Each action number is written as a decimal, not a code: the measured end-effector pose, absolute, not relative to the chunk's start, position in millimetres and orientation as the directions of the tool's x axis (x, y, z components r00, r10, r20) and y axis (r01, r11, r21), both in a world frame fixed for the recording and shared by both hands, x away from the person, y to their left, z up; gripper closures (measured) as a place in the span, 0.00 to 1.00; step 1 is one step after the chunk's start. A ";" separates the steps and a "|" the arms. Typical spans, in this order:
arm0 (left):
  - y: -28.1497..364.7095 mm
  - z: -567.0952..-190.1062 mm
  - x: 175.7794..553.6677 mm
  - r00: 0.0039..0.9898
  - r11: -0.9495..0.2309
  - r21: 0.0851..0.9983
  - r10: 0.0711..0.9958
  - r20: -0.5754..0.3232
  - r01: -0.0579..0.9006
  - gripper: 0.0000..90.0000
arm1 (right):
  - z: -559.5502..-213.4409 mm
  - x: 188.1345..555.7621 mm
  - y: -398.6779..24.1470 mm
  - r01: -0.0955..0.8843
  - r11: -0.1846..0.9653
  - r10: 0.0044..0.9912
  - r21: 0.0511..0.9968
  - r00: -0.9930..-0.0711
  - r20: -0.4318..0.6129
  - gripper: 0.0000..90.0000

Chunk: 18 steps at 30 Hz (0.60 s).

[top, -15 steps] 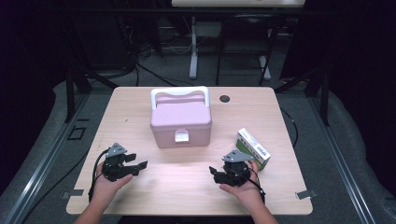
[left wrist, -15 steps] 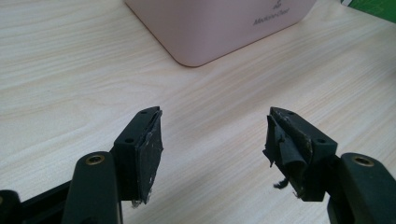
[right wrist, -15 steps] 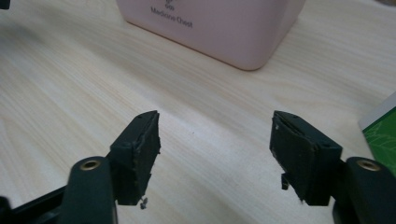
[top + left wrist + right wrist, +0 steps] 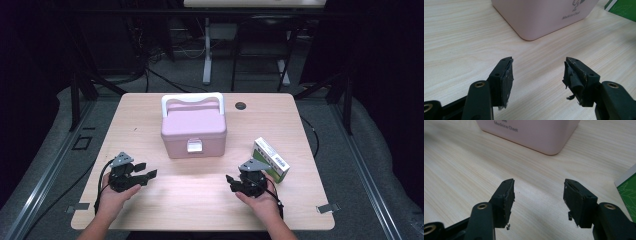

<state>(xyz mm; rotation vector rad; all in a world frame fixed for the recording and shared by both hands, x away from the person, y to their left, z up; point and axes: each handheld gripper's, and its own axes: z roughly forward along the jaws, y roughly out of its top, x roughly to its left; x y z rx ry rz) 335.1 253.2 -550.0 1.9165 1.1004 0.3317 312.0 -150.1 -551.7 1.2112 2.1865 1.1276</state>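
Sitting on the table [image 4: 150,210] with nothing yet handled, the work is looking barely begun. The pink box [image 4: 194,131] is standing closed near the table's middle, its white handle lying toward twelve o'clock and its white latch [image 4: 194,145] facing six o'clock, apparently fastened. The green and white carton [image 4: 270,159] is lying at about four o'clock from the box, well apart from it and outside it.

The left gripper [image 4: 146,171] is resting at roughly seven o'clock from the box, pointing toward three o'clock, its jaws standing wide apart with only bare wood between them; in the left gripper view the fingers [image 4: 505,80] are holding nothing and the box's corner [image 4: 534,17] is lying ahead at twelve o'clock. The right gripper [image 4: 232,183] is resting at about five o'clock from the box, just beside the carton, and is likewise spread and empty; in the right gripper view the carton's edge [image 4: 627,187] is showing at three o'clock of the fingers [image 4: 505,197].

Judging by this layout, everything is remaining to do: probably unlatching the box, lifting its lid, and putting the carton inside.
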 end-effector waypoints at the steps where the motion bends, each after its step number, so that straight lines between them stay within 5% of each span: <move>1: 252.5 -550.2 335.6 0.573 -0.224 0.792 0.798 -0.185 0.568 0.45 | -551.2 313.2 -150.4 0.523 0.289 0.836 0.802 -0.546 0.055 0.48; 18: 248.8 -554.2 355.1 0.504 -0.149 0.785 0.833 -0.227 0.601 0.61 | -558.6 335.5 -136.4 0.532 0.298 0.836 0.793 -0.547 0.052 0.62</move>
